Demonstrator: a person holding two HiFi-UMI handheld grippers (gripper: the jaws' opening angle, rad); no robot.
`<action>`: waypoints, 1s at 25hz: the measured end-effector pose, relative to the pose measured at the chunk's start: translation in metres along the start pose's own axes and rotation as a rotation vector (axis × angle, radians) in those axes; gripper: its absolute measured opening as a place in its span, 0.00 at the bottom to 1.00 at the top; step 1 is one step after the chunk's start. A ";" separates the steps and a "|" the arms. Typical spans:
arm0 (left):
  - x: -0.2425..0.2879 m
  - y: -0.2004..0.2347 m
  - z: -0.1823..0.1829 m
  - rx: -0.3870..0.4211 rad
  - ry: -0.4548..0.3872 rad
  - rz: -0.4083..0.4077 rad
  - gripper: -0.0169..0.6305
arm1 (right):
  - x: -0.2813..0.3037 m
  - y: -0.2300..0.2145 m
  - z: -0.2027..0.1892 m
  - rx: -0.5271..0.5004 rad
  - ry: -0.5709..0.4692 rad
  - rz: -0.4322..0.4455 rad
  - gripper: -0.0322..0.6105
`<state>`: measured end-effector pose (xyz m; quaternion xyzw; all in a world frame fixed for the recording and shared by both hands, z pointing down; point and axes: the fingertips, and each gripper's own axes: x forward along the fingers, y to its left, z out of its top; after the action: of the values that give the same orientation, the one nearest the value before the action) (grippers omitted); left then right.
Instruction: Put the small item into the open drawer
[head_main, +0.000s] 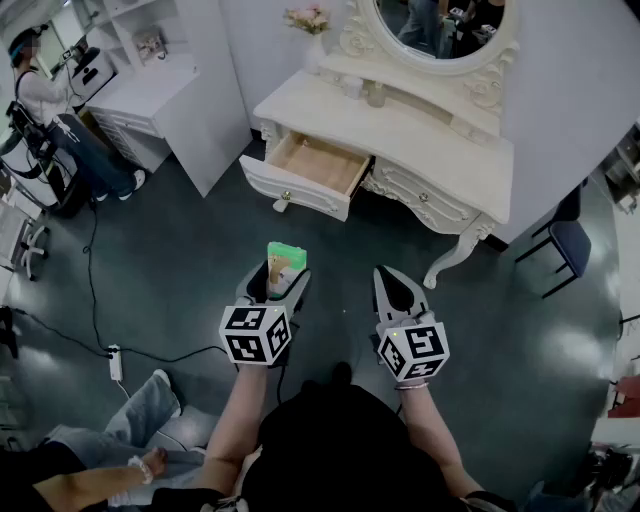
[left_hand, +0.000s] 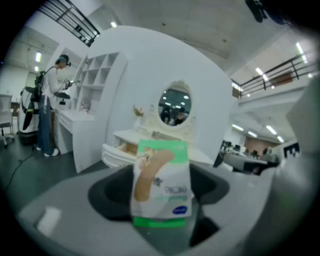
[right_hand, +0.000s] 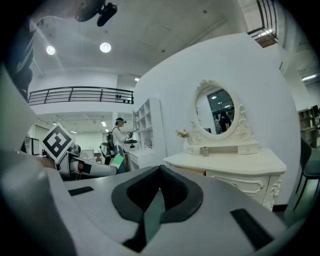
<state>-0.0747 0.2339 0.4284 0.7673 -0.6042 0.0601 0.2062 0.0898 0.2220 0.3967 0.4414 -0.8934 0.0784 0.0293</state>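
- Step in hand, as I judge it: carrying the packet to the drawer; nothing is in the drawer yet.
- To do it well: keep the left gripper (head_main: 283, 270) clamped and the packet (head_main: 285, 256) upright on the way over. Bring it above the middle of the drawer (head_main: 318, 165), not over its front edge, and lower it inside before letting go. The packet looks light and flat, so dropped from high up it could flutter aside.
- Left gripper: jaws stand wide but are clenched on the packet. It stands on end between them, green band at top and bottom, and sticks out past the tips.
- Right gripper (head_main: 388, 278): jaws together, nothing between them. It is held just beside the left one and is idle.
- Packet's place: in the air over the dark floor (head_main: 180, 290), well apart from the drawer.
- Drawer: pulled out of the white dressing table (head_main: 420, 135) at its left side; wooden inside, appears empty.
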 end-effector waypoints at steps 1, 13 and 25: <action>0.002 -0.001 0.000 0.003 0.001 0.001 0.57 | 0.001 -0.002 0.000 0.009 -0.001 0.007 0.06; 0.024 -0.010 -0.002 -0.015 -0.003 0.036 0.57 | 0.005 -0.032 -0.003 0.042 0.024 0.031 0.06; 0.045 -0.015 0.007 0.001 0.006 0.057 0.57 | 0.015 -0.056 0.000 0.057 0.025 0.035 0.06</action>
<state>-0.0500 0.1931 0.4335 0.7497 -0.6251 0.0687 0.2058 0.1249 0.1766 0.4052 0.4255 -0.8979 0.1098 0.0268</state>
